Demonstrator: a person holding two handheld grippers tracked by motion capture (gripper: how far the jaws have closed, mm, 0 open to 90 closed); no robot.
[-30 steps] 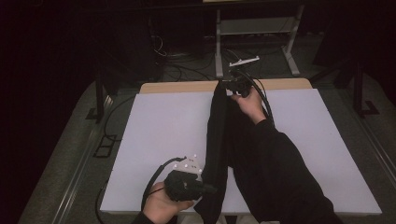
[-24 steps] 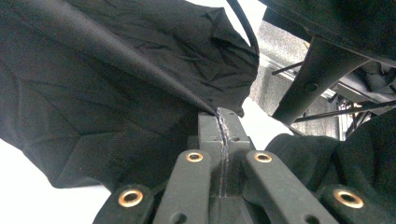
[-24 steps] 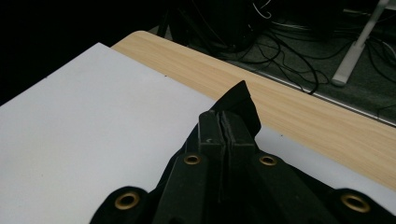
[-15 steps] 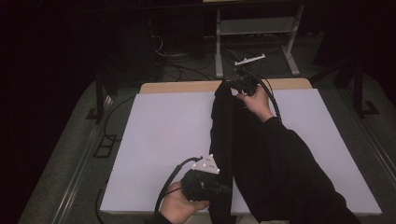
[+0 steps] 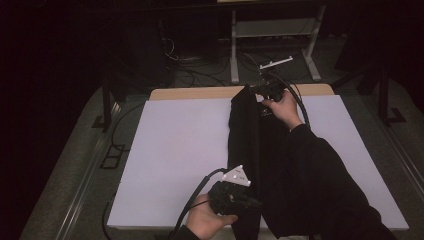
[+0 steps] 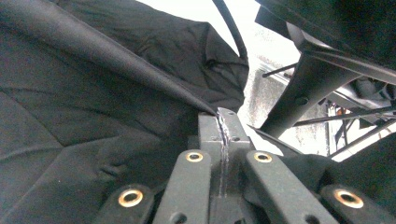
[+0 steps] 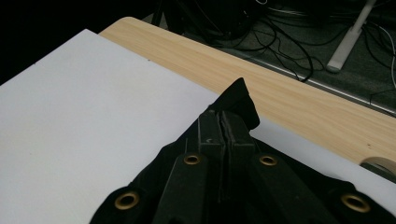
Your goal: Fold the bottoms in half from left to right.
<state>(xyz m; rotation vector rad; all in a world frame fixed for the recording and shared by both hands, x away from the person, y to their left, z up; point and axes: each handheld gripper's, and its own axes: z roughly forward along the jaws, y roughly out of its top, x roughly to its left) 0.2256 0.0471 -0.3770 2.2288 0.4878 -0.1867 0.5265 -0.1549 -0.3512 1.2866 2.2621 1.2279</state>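
No brand, label or writing could be read anywhere on the things in view.

In the high view the white sheet covering the table lay bare across its whole left half, out to its left edge. Near the front edge, the left gripper, with a grey three-cornered plate on top, was held in the person's left hand at the near end of the black garment. In the left gripper view its jaws stood pressed together with a fold of the black cloth pinched between them.

The garment ran as a long, narrow dark strip from the front edge up the middle of the sheet to its far edge, beside the strip of bare wood of the tabletop.

At that far end the right gripper, in the right hand, had its jaws closed tight on the garment's far corner, which poked up just past the jaw tips over the white sheet, close to the wooden edge. The black sleeve lay across the right part of the sheet; beyond it a bare white band reached the right edge.
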